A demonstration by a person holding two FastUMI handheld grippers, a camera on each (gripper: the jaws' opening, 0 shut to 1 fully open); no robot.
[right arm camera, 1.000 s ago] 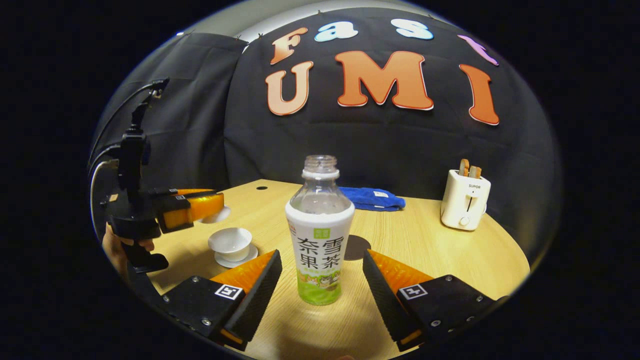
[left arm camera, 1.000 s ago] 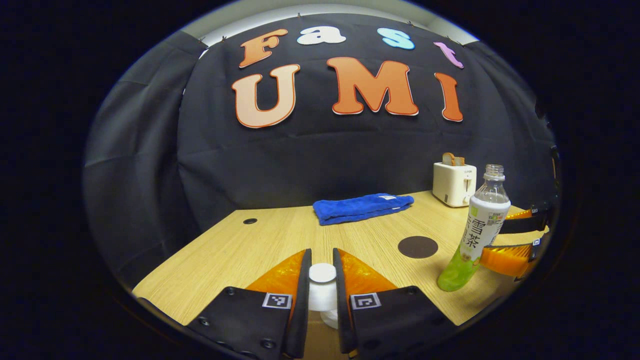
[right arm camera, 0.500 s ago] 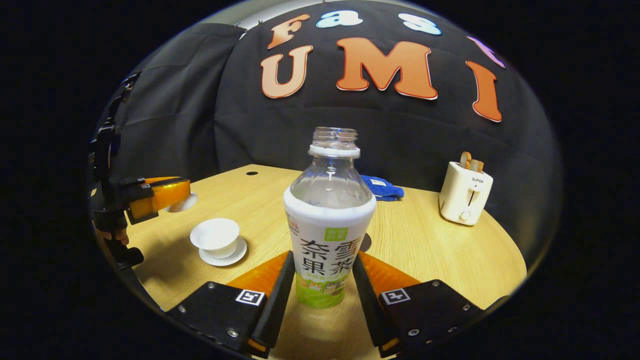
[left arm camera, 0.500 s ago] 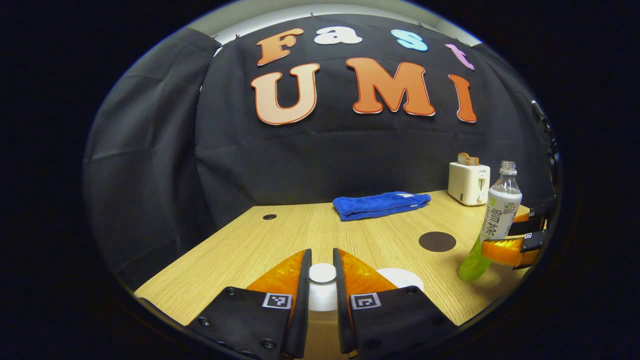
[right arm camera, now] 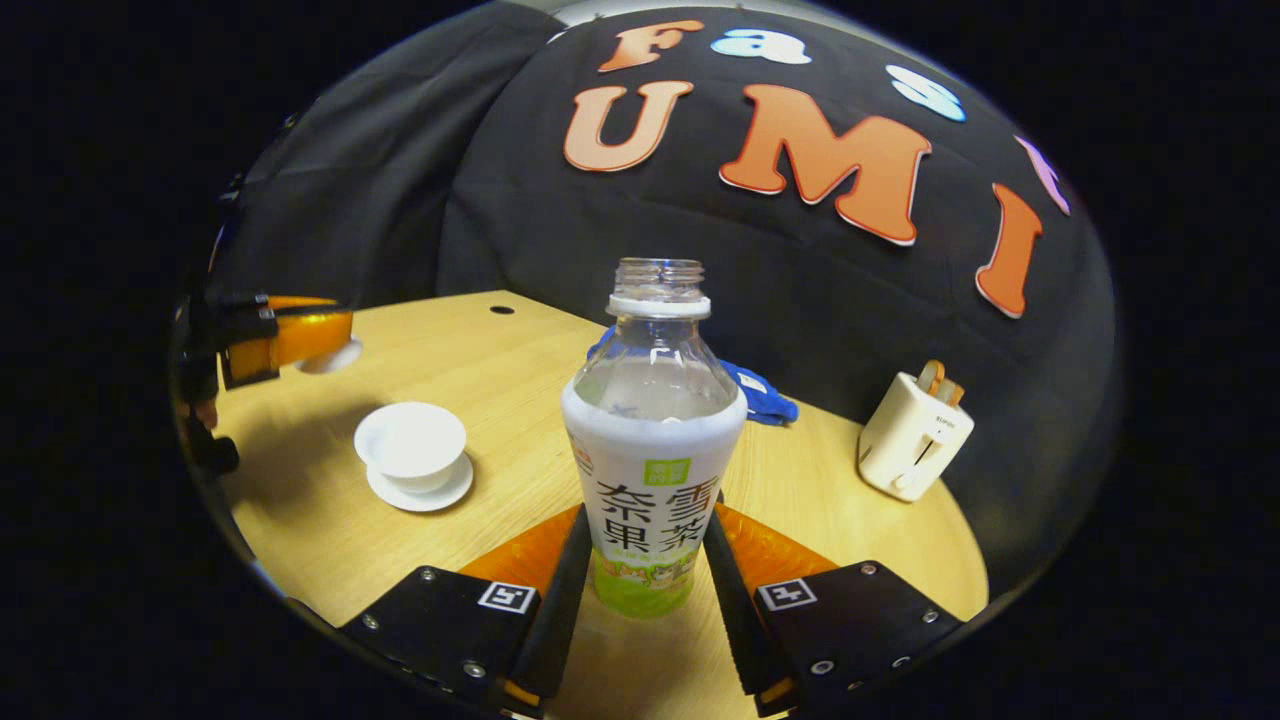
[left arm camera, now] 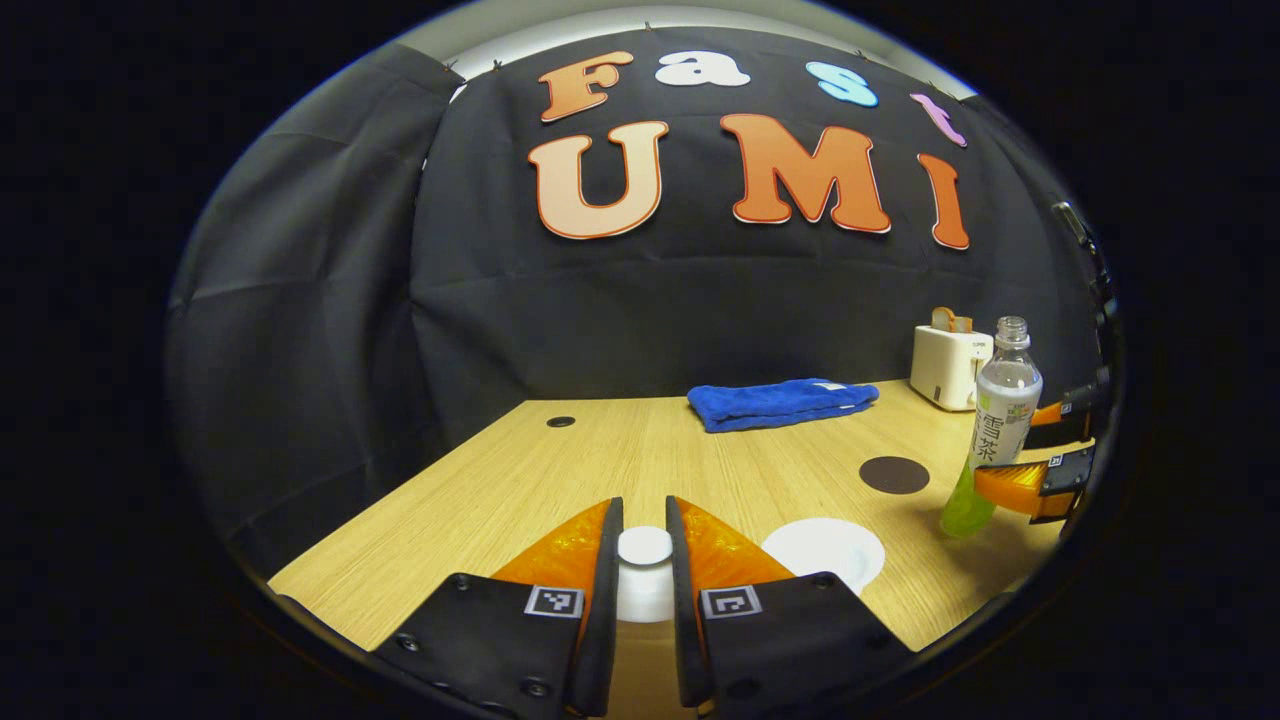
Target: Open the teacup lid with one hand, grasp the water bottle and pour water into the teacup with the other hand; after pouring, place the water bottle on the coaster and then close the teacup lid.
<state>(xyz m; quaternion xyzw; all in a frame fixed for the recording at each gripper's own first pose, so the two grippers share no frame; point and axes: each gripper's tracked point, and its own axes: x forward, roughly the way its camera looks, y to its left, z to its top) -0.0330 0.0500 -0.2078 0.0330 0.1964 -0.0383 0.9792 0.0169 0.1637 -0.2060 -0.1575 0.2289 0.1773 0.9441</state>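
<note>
Left of the teacup, the left tongs are pinching the lid by its small, slippery, breakable knob, raised off the table. Right of the teacup, the right tongs are clamping the uncapped bottle low on its thin, squashable, near-empty body; its label is carrying Chinese characters.

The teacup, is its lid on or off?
Off. The teacup sits open on its saucer, and the left claw holds the lid away from it.
</note>
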